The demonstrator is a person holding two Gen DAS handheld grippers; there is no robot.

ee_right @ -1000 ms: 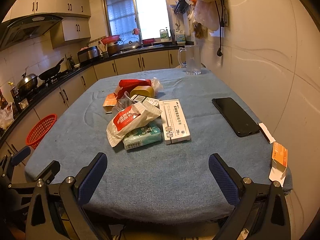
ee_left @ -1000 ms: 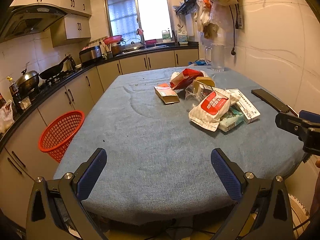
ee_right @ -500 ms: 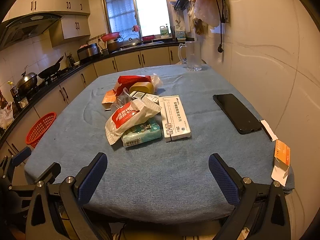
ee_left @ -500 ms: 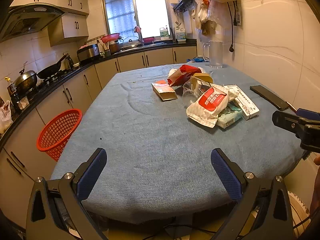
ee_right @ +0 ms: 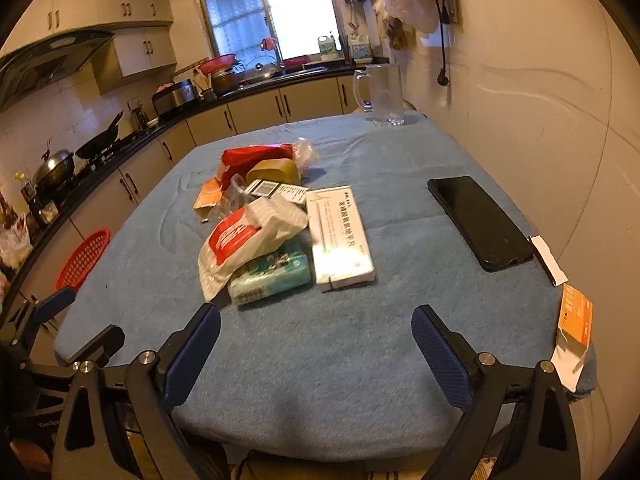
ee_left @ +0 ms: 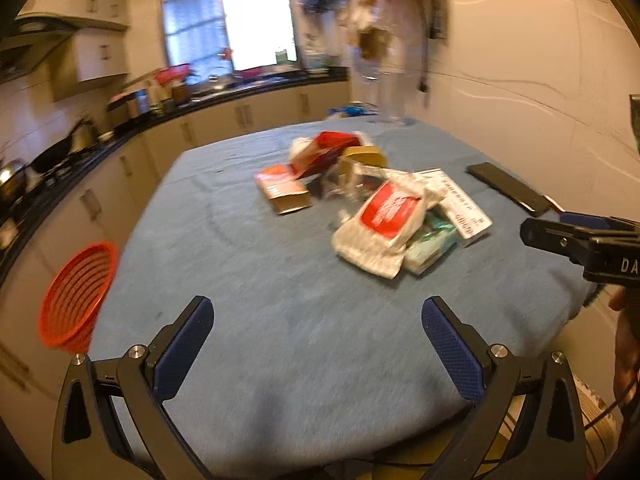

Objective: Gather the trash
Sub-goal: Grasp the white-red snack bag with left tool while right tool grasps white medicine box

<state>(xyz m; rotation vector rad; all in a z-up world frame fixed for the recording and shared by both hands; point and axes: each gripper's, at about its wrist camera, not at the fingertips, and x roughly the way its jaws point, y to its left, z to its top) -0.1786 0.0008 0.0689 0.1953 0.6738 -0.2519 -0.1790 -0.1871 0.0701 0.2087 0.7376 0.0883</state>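
Observation:
A pile of trash lies mid-table: a white and red bag (ee_right: pixel 244 240) (ee_left: pixel 384 220), a teal tissue pack (ee_right: pixel 272 276), a white medicine box (ee_right: pixel 340 236), a red bag (ee_right: pixel 248 158) and a small orange carton (ee_left: pixel 284 194). A red basket (ee_left: pixel 76 292) (ee_right: pixel 82 258) stands on the floor left of the table. My left gripper (ee_left: pixel 316 344) is open and empty over the near table edge. My right gripper (ee_right: pixel 316 348) is open and empty near the tissue pack.
The table has a blue cloth (ee_right: pixel 360 360). A black phone (ee_right: pixel 480 220) lies at the right, an orange and white carton (ee_right: pixel 574 332) at the right edge, a glass jug (ee_right: pixel 384 94) at the far end. Kitchen counters run along the left.
Both grippers have moved forward over the table toward the pile. The left view is now blurred from motion and has turned slightly left.

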